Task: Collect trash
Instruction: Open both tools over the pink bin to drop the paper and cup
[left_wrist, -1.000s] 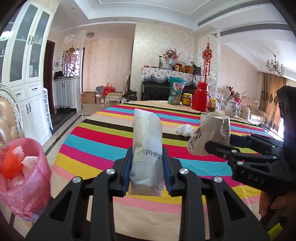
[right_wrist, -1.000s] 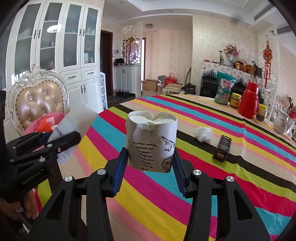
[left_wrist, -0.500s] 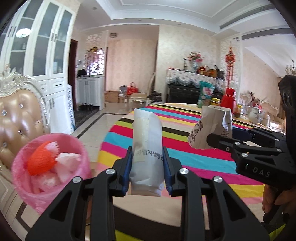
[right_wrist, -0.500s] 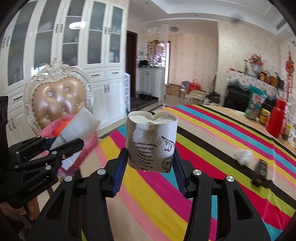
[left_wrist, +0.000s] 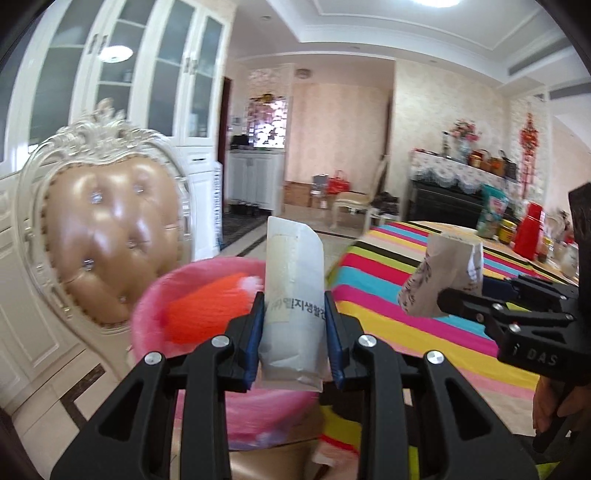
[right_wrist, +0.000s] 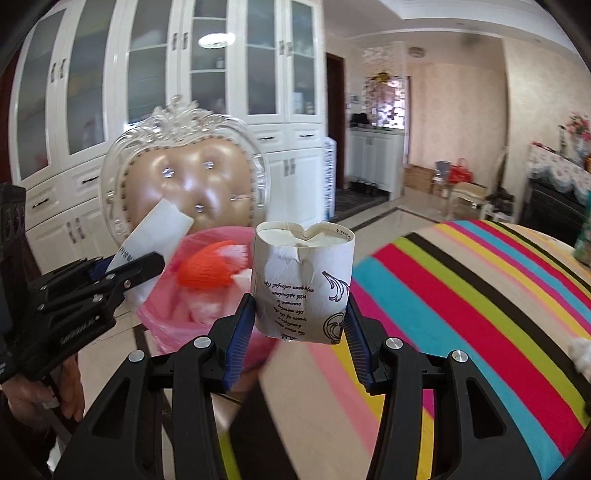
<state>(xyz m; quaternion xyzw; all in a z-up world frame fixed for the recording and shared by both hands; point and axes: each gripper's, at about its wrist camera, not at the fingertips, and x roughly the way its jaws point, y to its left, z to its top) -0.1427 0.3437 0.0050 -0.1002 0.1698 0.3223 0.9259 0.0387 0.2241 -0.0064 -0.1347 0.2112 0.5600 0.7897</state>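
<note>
My left gripper (left_wrist: 294, 334) is shut on a flat white packet (left_wrist: 293, 288) with Korean print, held upright in front of a pink trash bag (left_wrist: 184, 291). An orange-red piece of rubbish (left_wrist: 207, 310) lies in the bag. My right gripper (right_wrist: 301, 325) is shut on a crushed white paper cup (right_wrist: 303, 284) with dark print. In the right wrist view the pink trash bag (right_wrist: 184, 291) sits just behind and left of the cup, and the left gripper (right_wrist: 122, 271) with its white packet (right_wrist: 155, 232) shows at the left. In the left wrist view the right gripper (left_wrist: 480, 299) and paper cup (left_wrist: 439, 277) show at the right.
A padded chair with an ornate white frame (left_wrist: 99, 229) stands behind the bag, before white glass-door cabinets (right_wrist: 184, 74). The striped tablecloth (right_wrist: 461, 314) spreads to the right, with a red thermos (left_wrist: 528, 230), jars and a snack bag (left_wrist: 493, 210) at its far end. A person's hand (right_wrist: 55, 398) holds the left gripper.
Both grippers have swung left together, away from the table's middle. The pink bag and chair have come from the left edge toward the centre of both views. Both grips are unchanged.
</note>
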